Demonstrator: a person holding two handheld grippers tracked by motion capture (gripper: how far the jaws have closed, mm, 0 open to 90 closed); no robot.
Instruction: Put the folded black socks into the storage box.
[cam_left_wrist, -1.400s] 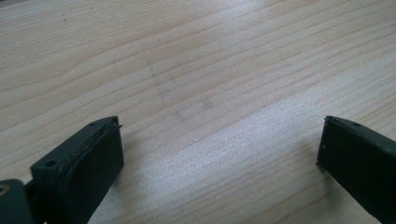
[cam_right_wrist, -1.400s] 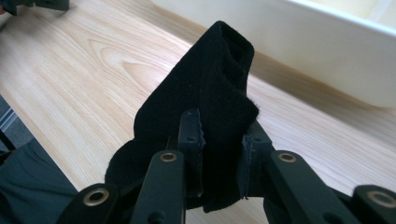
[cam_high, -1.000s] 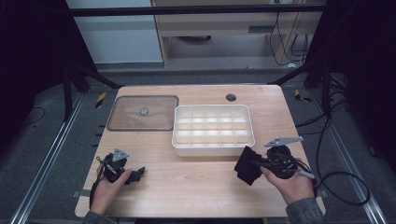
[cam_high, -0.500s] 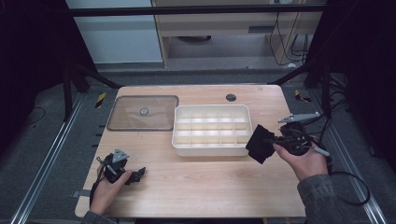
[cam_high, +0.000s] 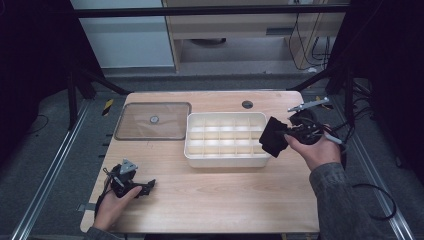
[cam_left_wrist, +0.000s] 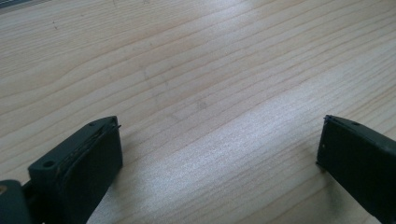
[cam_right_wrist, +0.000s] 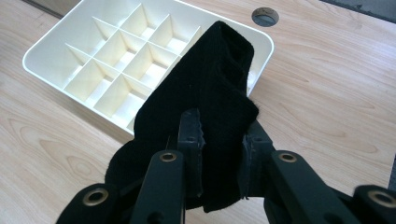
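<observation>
The right gripper (cam_high: 286, 137) clamps a folded black cloth (cam_right_wrist: 205, 98) at the divided white tray's (cam_high: 196, 150) three o'clock edge. The left gripper (cam_left_wrist: 219, 154), jaws apart, rests on the table (cam_high: 225, 200) at seven o'clock.

Lid (cam_high: 153, 121) left of tray (cam_high: 226, 159); cloth (cam_high: 273, 136) over tray's right edge.

My high view looks forward and down over the whole table (cam_high: 210, 200); my left gripper view skims bare wood up close; my right gripper view shares the compartment tray (cam_right_wrist: 60, 70) with the high one
</observation>
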